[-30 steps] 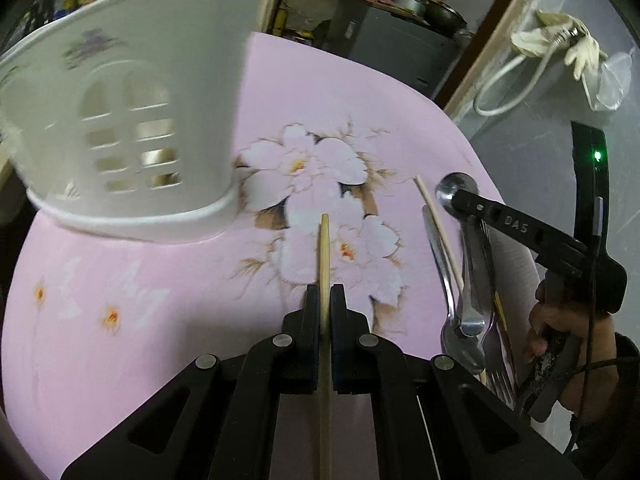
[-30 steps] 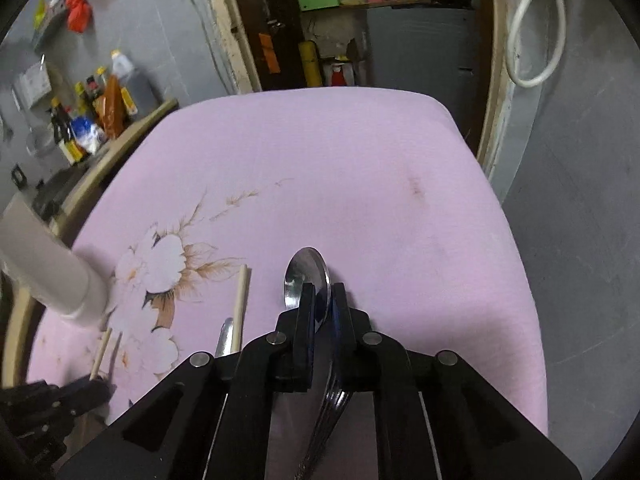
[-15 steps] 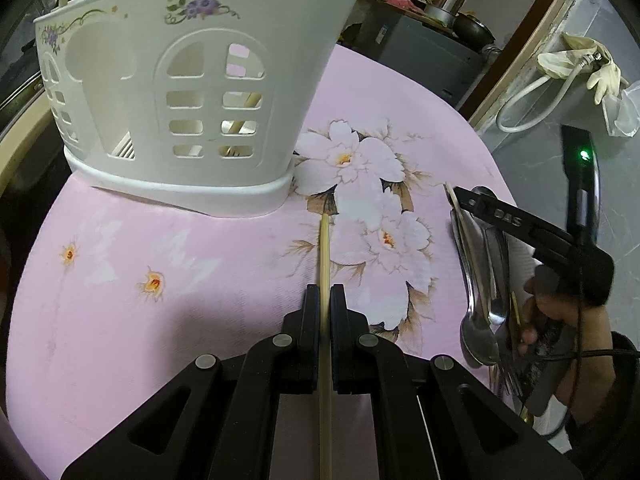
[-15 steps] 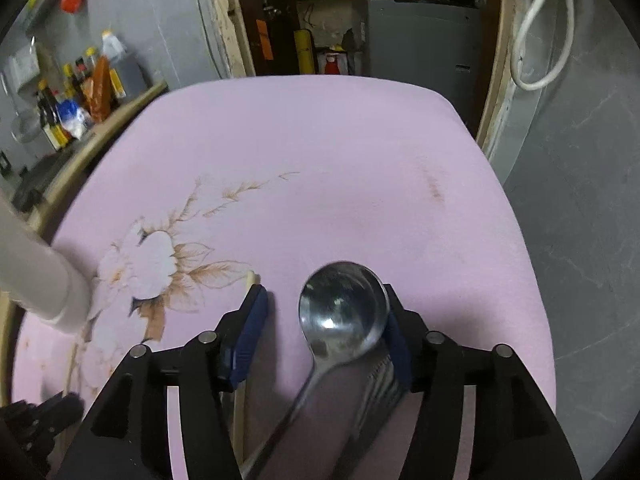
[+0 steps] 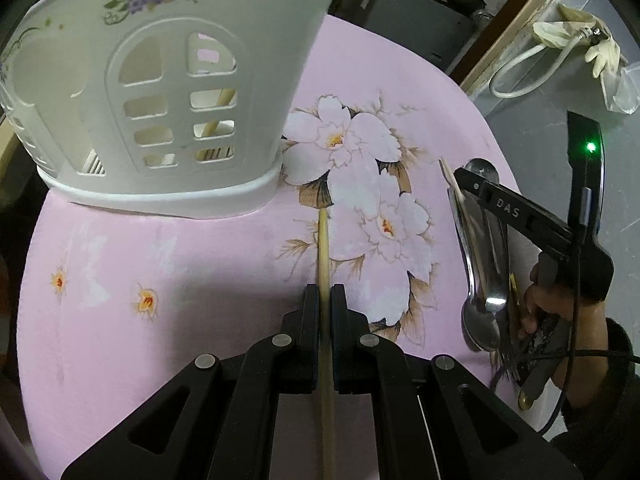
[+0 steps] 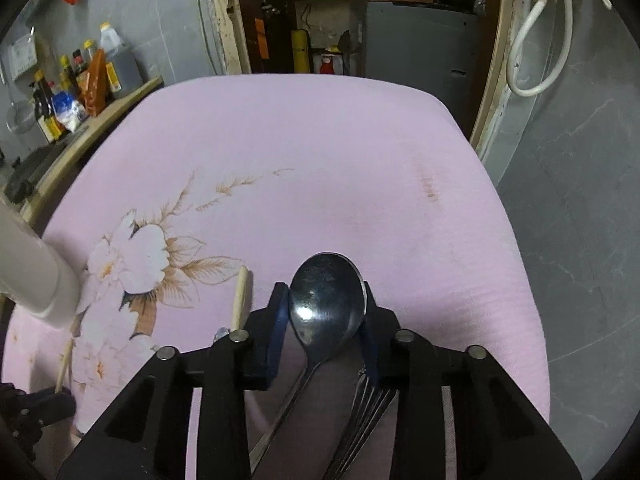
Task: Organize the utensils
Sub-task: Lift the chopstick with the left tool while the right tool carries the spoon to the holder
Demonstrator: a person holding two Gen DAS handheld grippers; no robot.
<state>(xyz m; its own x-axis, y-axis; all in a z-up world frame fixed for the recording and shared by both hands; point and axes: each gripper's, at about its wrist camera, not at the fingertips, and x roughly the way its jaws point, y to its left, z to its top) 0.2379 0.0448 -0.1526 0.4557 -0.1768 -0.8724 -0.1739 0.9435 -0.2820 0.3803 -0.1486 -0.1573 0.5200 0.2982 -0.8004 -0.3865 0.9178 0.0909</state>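
My left gripper [image 5: 325, 294] is shut on a wooden chopstick [image 5: 323, 240] that points at the base of the white utensil basket [image 5: 160, 92]. One chopstick stands inside the basket. My right gripper [image 6: 325, 300] is open, its jaws on either side of a steel spoon [image 6: 326, 304] lying bowl up on the pink cloth [image 6: 320, 160]. A fork [image 6: 366, 412] and another chopstick [image 6: 241, 298] lie beside it. In the left wrist view the right gripper [image 5: 476, 184] hovers over several spoons [image 5: 480, 264].
The basket's corner [image 6: 36, 280] shows at the left of the right wrist view. Bottles [image 6: 72, 84] stand on a shelf at the far left. A dark cabinet [image 6: 416, 44] and a hose [image 6: 532, 52] are behind the table's far edge.
My right gripper has opened and let go of the spoon, which now lies flat between the jaws. My left gripper moved closer to the basket with the chopstick.
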